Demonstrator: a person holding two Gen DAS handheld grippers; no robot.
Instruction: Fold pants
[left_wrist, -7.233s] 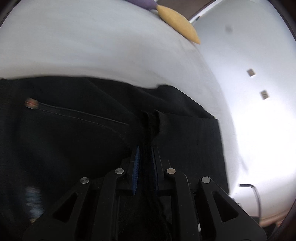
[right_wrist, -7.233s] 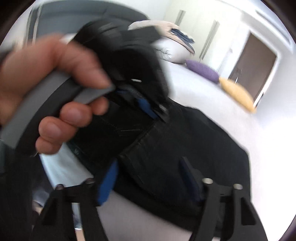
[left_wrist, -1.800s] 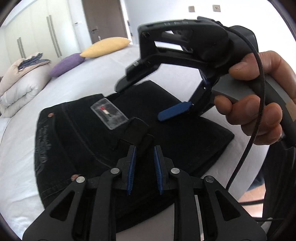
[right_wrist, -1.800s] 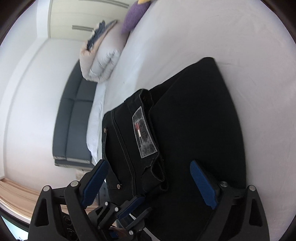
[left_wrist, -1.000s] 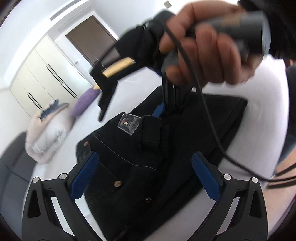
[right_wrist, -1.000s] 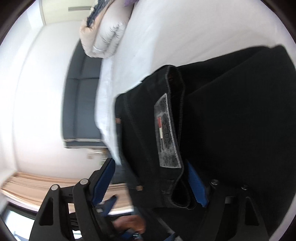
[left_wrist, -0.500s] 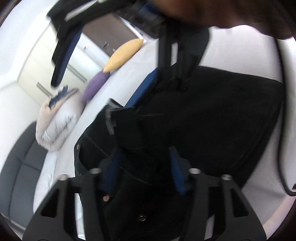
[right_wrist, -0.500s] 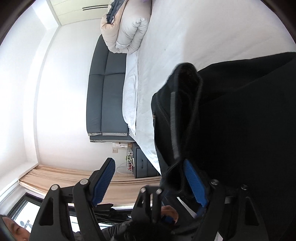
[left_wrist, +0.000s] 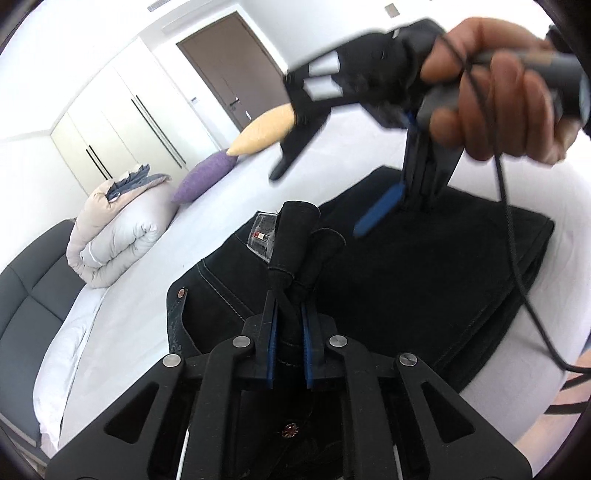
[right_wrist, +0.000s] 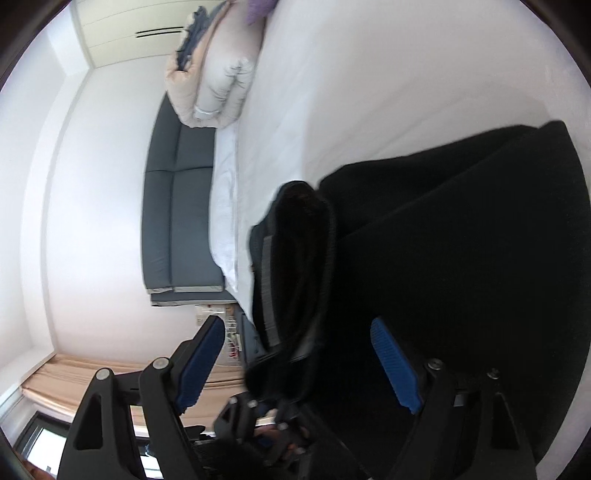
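Observation:
Black pants (left_wrist: 424, 280) lie folded on the white bed (left_wrist: 129, 317), their grey label patch (left_wrist: 262, 230) facing up. My left gripper (left_wrist: 289, 332) is closing, and its blue pads pinch a raised fold of the waistband. A hand holds my right gripper (left_wrist: 332, 192) above the far side of the pants, its jaws wide and still opening. In the right wrist view the lifted waistband (right_wrist: 295, 258) stands between the right gripper's (right_wrist: 295, 365) fingers without either pad touching it. The left gripper (right_wrist: 258, 424) shows below it, and the pants (right_wrist: 461, 258) fill the right side.
A rolled duvet (left_wrist: 118, 236), a purple cushion (left_wrist: 205, 177) and a yellow cushion (left_wrist: 266, 129) lie at the far end of the bed. A grey sofa (left_wrist: 26, 295) stands to the left. A black cable (left_wrist: 513, 240) hangs from the right hand over the pants.
My left jaws went from wide open to pinched on the waistband, which now stands up in a fold. The right gripper lifted off the cloth and opened a little.

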